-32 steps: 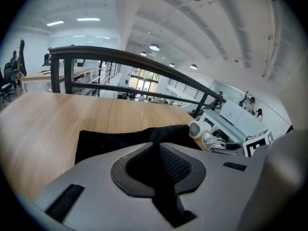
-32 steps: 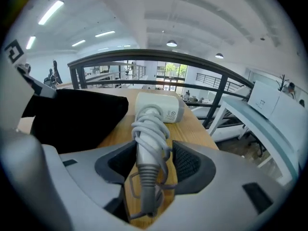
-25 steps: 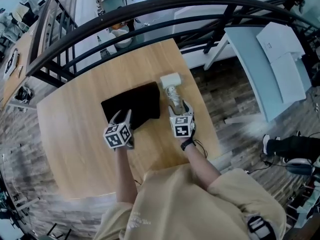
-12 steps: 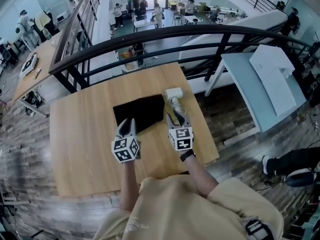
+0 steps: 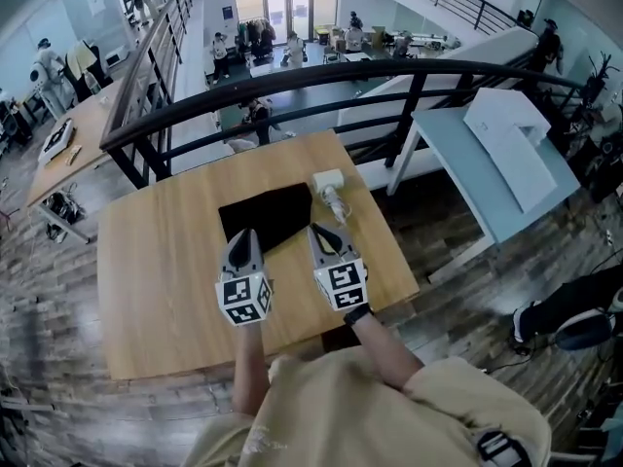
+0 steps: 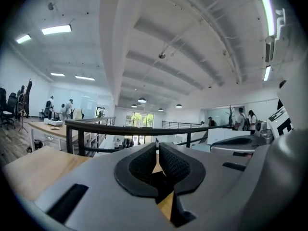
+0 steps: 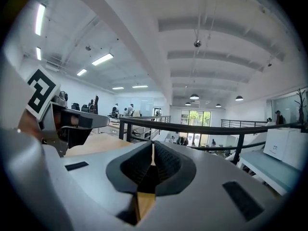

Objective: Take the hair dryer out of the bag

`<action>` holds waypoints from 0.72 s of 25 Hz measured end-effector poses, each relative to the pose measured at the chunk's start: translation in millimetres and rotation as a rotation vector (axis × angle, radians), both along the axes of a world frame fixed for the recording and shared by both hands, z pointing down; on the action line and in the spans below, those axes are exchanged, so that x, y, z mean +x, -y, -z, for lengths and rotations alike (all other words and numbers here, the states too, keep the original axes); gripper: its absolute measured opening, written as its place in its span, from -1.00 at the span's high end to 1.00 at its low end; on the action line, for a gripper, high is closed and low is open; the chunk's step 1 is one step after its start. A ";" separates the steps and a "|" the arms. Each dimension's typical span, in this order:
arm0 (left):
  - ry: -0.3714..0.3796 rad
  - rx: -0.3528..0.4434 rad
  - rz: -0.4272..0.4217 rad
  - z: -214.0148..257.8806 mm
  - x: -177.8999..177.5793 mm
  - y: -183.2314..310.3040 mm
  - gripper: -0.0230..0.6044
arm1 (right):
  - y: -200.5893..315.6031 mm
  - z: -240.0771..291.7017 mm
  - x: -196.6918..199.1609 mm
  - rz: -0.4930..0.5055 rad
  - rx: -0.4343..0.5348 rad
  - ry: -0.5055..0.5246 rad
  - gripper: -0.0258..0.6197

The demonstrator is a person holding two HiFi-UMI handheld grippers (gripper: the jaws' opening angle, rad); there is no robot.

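Note:
A flat black bag [image 5: 263, 215] lies on the wooden table [image 5: 156, 261]. The white hair dryer [image 5: 328, 185] rests on the table just past the bag's right corner, its cord trailing toward me. My left gripper [image 5: 245, 234] hangs above the bag's near edge, pointing level; its jaws have just been closing, and its pads [image 6: 144, 162] now meet with nothing between them. My right gripper [image 5: 319, 230] is raised beside it, nearer than the hair dryer, and its pads [image 7: 163, 161] are pressed together on nothing. Neither gripper touches the bag or the dryer.
A black curved railing [image 5: 292, 86] runs behind the table's far edge, with a lower floor and people beyond. A pale blue table [image 5: 477, 178] carrying a white box [image 5: 511, 129] stands to the right. The floor is wood planks [image 5: 458, 300].
Both grippers have lifted off the table and drawn back toward me, away from the bag and the hair dryer. Their jaws went from open to shut. The bag and dryer stayed put.

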State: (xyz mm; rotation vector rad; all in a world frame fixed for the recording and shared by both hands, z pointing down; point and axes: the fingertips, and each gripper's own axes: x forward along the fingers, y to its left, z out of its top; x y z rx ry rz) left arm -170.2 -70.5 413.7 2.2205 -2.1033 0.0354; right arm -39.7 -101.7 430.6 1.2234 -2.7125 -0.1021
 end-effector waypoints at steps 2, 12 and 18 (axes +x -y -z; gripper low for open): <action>0.009 0.010 -0.003 4.1 1.0 -13.1 0.84 | -14.1 8.6 1.1 -0.007 0.022 0.005 0.85; 0.010 0.020 -0.008 3.5 -3.2 -64.0 0.86 | -53.8 20.8 9.9 -0.065 0.046 0.045 0.85; 0.003 0.011 -0.020 -1.3 -7.6 -77.0 0.85 | -67.2 15.9 5.2 -0.070 0.037 0.022 0.85</action>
